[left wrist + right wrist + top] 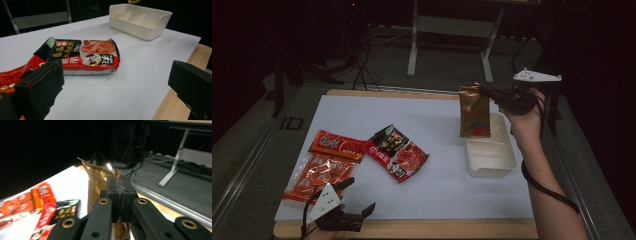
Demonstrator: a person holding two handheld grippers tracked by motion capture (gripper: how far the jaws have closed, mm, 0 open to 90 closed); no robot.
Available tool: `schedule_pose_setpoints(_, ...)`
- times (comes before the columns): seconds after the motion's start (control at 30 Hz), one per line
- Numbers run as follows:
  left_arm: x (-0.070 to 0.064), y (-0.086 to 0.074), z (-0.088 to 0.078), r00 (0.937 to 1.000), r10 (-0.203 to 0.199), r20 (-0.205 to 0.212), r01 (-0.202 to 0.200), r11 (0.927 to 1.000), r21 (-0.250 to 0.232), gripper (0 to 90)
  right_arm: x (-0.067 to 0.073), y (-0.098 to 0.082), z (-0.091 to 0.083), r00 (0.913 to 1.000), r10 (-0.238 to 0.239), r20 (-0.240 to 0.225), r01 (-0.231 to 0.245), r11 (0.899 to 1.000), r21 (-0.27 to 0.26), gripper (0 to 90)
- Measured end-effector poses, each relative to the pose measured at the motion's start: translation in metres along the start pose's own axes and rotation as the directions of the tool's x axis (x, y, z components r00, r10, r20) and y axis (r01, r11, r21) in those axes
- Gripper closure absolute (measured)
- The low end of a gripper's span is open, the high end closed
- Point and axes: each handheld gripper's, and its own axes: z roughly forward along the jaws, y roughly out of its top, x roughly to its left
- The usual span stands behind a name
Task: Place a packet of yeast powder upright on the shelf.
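Gold packet (475, 111) pinched by right gripper (486, 92) above white bin (492, 160) (left gripper (358, 197) spread, idle).

Glossy crinkled foil pouch (474, 111); matt cream plastic tray (492, 159); shiny plastic snack packets (397, 152); pale wood table edge (437, 228).

In the right gripper view, the closed jaws of the right gripper (119, 192) cover the middle of the gold packet (97, 182), and its lower end runs off the bottom edge. The red and black packet (53, 220) there is blurred and cut by the bottom edge, its print unreadable. In the high view, the gold packet hides part of the white tray (492, 160). The left gripper (354, 200) is partly cut by the bottom edge, with the hand holding it mostly out of frame. In the left gripper view, the near jaw covers part of the orange packet (10, 80), which the left edge also crops.
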Motion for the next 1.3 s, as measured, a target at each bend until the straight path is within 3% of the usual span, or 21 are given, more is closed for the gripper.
schedule_pose_setpoints(0.07, 0.0, 0.0, -0.001, 1.0, -0.002, -0.003, 0.002, 1.0, 0.001, 0.9, -0.007, -0.001, 0.0, 0.9999, -0.011, 0.012, 0.011, 1.0, -0.014, 89.2)
schedule_pose_setpoints(0.37, -0.001, -0.002, -0.004, 1.0, -0.005, -0.006, 0.005, 1.0, 0.005, 1.0, -0.036, -0.008, 0.006, 0.9968, 0.023, 0.076, -0.02, 0.999, -0.043, 89.1)
schedule_pose_setpoints(0.63, -0.002, -0.005, -0.007, 0.9999, -0.012, -0.011, 0.012, 0.9999, 0.01, 0.9, -0.058, -0.018, 0.017, 0.9911, 0.017, 0.132, -0.009, 0.998, -0.061, 89.0)
schedule_pose_setpoints(0.7, -0.002, -0.005, -0.007, 0.9998, -0.013, -0.012, 0.013, 0.9999, 0.009, 1.0, -0.059, -0.019, 0.019, 0.9899, 0.009, 0.141, -0.001, 0.998, -0.062, 89.0)
schedule_pose_setpoints(0.8, -0.002, -0.006, -0.008, 0.9996, -0.026, -0.008, 0.026, 0.9997, 0.003, 0.9, -0.066, -0.026, 0.028, 0.9792, -0.037, 0.2, 0.048, 0.998, -0.052, 88.9)
schedule_pose_setpoints(1.13, -0.003, -0.007, -0.009, 0.9996, -0.028, -0.005, 0.028, 0.9996, 0.011, 0.9, -0.081, -0.037, 0.043, 0.9709, -0.053, 0.234, 0.064, 0.997, -0.04, 88.8)
schedule_pose_setpoints(1.3, -0.002, -0.007, -0.009, 0.9995, -0.03, -0.007, 0.031, 0.9995, 0.01, 1.0, -0.086, -0.046, 0.049, 0.9759, -0.042, 0.214, 0.057, 0.996, -0.065, 88.7)
